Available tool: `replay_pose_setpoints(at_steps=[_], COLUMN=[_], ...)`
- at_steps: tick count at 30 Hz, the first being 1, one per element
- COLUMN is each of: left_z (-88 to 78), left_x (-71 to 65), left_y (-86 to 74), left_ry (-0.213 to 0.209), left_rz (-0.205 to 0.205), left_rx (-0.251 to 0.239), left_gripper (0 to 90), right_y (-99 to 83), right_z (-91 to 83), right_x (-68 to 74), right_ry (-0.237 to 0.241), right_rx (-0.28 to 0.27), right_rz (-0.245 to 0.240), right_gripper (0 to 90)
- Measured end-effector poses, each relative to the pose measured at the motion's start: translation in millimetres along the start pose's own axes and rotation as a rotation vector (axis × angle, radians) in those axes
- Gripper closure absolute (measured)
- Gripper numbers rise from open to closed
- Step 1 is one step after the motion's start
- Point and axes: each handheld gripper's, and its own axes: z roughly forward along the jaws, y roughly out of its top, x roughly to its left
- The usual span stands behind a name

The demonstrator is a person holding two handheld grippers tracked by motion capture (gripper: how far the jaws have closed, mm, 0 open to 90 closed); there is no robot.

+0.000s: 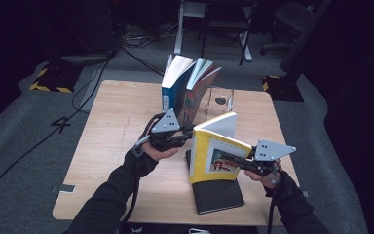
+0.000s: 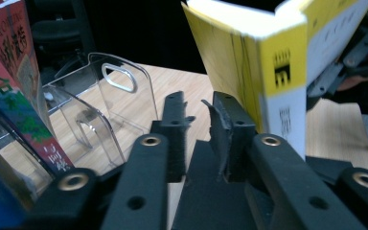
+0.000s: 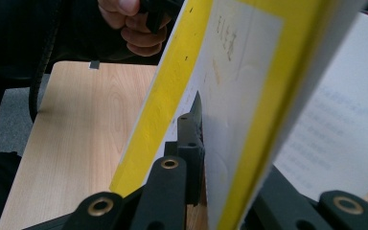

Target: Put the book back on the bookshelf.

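The black book [image 1: 219, 195] lies flat at the near edge of the table [image 1: 107, 161], closest to the high view's camera, with the person's two sleeved forearms entering on either side of it. The yellow book [image 1: 214, 156] is held upright above the rear part of the black book, its yellow-and-white front cover facing the person and its pages fanned slightly at the top.

Right gripper [image 1: 233, 159]: clamped on the yellow book. In the right gripper view, one black jaw lies flat against the outside of the front cover [image 3: 230, 110], with the cover edge pinched between the jaws; the other jaw is behind the cover.

Left gripper [image 1: 187, 136]: positioned just beside the top left corner of the yellow book. In the left gripper view, the jaws stand slightly apart with nothing between them; the yellow book's spine [image 2: 282, 86] is just beyond and to the right of the jaw tips, not in contact with the pads.

Behind the yellow book, two books stand upright with pages splayed: a blue book [image 1: 173, 87] and a red book [image 1: 197, 90], leaning together. A clear acrylic bookend [image 1: 219, 103] stands just to the right of the red book, towards the far edge of the table.
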Motion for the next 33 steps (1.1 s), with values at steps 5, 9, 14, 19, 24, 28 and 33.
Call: replay_pose_setpoints(at_steps=[5, 9, 14, 19, 24, 28, 33], left_z=[-5.1, -7.8, -7.6, -7.4, -3.1, 8.9, 26.6], left_x=[-12.5, -19.3, -27.8, -35.0, -47.4, -57.6, -62.2], left_y=[-10.9, -24.2, -43.9, -61.9, -73.7, -74.7, -79.1], left_ry=[0.024, 0.026, 0.025, 0.003, -0.051, -0.081, -0.114], left_rz=[0.024, 0.021, 0.032, 0.029, -0.001, -0.006, -0.043], left_rx=[0.039, 0.072, 0.147, 0.192, 0.202, 0.206, 0.202], left_gripper=[66.2, 61.8, 57.1, 53.2, 43.6, 37.4, 32.0], right_y=[-1.9, -2.6, -3.6, -3.4, -3.6, -4.2, -4.7], right_z=[-3.4, -5.7, -7.4, -8.3, -9.1, -10.5, -13.1], right_x=[3.6, 6.1, 8.6, 10.9, 13.3, 15.5, 19.9], right_ry=[0.008, 0.004, 0.005, 0.0, -0.003, 0.004, 0.01], right_rx=[-0.008, -0.005, -0.006, -0.003, -0.003, -0.007, -0.01], right_rz=[0.008, 0.001, 0.002, -0.009, -0.007, -0.005, -0.01], right_gripper=[86.0, 86.0, 86.1, 86.1, 86.1, 86.1, 86.0])
